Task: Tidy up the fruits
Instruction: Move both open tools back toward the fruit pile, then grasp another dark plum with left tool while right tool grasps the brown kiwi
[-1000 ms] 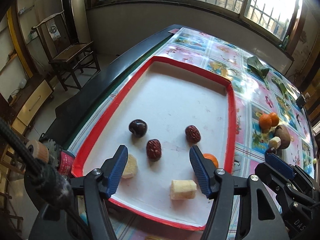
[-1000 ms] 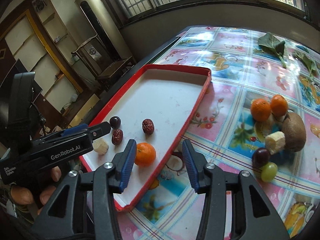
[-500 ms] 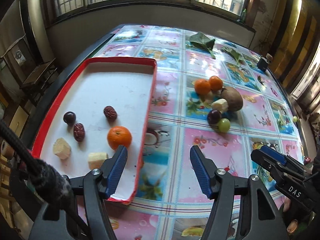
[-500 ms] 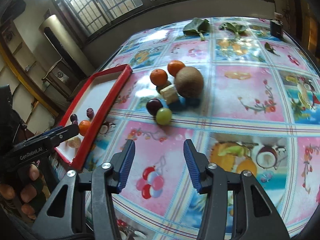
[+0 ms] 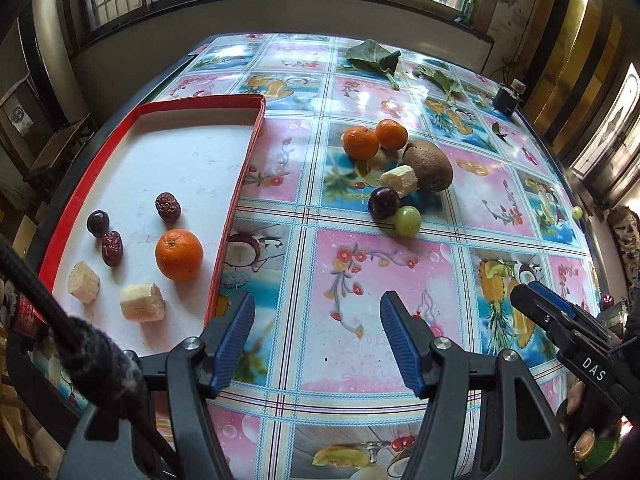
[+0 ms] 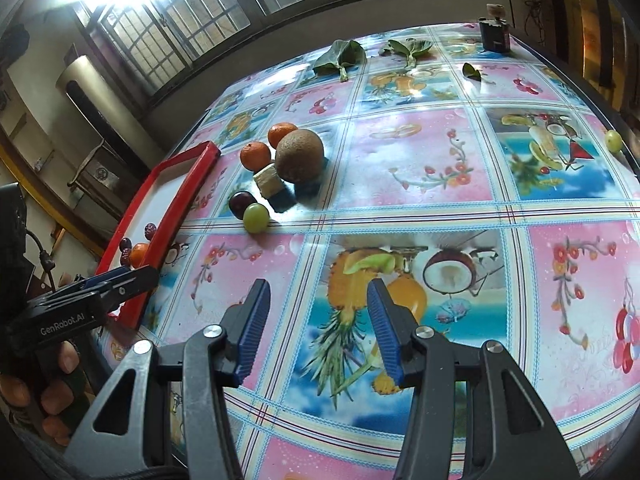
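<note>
A red-rimmed white tray (image 5: 240,168) at the left holds an orange (image 5: 179,254), two dried red dates (image 5: 167,207), a dark plum (image 5: 98,223) and two pale fruit chunks (image 5: 142,302). On the table a cluster lies apart: two oranges (image 5: 361,142), a brown kiwi (image 5: 428,165), a pale chunk (image 5: 398,179), a dark plum (image 5: 383,202) and a green grape (image 5: 407,221). The cluster also shows in the right wrist view (image 6: 299,155). My left gripper (image 5: 316,344) is open and empty over the table, right of the tray. My right gripper (image 6: 316,332) is open and empty, well short of the cluster.
A flowered oilcloth covers the table (image 5: 360,280). Green leaves (image 5: 374,58) lie at the far end, with a small dark jar (image 6: 495,32) at the far right corner. A lone green grape (image 6: 613,141) sits near the right edge. A wooden chair stands left of the table.
Both grippers have swung right, away from the tray and toward the table's middle. The orange now lies in the tray, clear of both grippers. Both stay open.
</note>
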`<act>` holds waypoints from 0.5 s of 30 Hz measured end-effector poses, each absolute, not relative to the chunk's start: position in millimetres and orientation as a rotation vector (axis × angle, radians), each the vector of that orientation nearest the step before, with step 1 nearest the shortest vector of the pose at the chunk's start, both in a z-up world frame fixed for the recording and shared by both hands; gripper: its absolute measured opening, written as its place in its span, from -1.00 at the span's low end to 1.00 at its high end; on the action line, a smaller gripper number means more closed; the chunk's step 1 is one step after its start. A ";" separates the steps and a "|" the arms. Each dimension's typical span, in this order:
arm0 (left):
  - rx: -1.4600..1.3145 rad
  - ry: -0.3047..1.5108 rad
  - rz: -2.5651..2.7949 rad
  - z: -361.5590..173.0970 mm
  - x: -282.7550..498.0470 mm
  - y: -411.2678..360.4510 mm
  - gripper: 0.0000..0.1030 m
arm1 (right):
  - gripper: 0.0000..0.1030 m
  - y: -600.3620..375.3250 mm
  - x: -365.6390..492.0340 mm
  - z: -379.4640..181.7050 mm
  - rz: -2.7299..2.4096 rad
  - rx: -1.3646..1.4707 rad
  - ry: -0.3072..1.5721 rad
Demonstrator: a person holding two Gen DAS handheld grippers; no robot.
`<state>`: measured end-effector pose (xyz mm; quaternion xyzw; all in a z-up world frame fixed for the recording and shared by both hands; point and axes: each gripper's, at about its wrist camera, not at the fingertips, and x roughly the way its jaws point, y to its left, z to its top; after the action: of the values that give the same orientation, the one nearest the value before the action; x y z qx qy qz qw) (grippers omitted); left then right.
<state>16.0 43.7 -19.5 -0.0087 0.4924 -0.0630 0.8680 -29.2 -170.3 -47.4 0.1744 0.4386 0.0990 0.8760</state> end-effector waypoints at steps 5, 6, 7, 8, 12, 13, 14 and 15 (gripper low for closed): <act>-0.024 1.030 -0.149 -19.0 16.6 38.1 0.27 | 0.01 -190.4 -32.0 -45.2 0.157 0.400 0.891; -0.027 1.035 -0.157 -19.7 17.3 36.1 0.26 | 0.01 -195.1 -32.8 -45.0 0.145 0.407 0.886; -0.029 1.037 -0.165 -20.3 18.1 33.9 0.27 | 0.00 -199.6 -33.1 -45.1 0.132 0.412 0.885; -0.028 1.036 -0.170 -20.9 18.9 31.3 0.27 | 0.01 -204.5 -33.5 -45.5 0.122 0.419 0.884; -0.024 1.050 -0.184 -23.8 22.3 23.9 0.27 | 0.00 -218.7 -34.1 -46.2 0.090 0.438 0.881; -0.024 1.050 -0.188 -24.4 22.5 23.0 0.27 | 0.00 -221.3 -34.6 -45.8 0.085 0.444 0.876; -0.024 1.052 -0.188 -25.6 23.0 21.8 0.27 | 0.00 -223.9 -35.0 -45.3 0.081 0.448 0.872; -0.027 1.058 -0.193 -27.1 23.9 20.6 0.27 | 0.00 -226.1 -35.7 -45.4 0.076 0.449 0.868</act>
<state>23.9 20.6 -27.1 -0.0126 0.5041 -0.0920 0.8587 -35.7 -226.1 -45.4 0.2157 0.4169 0.0367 0.8822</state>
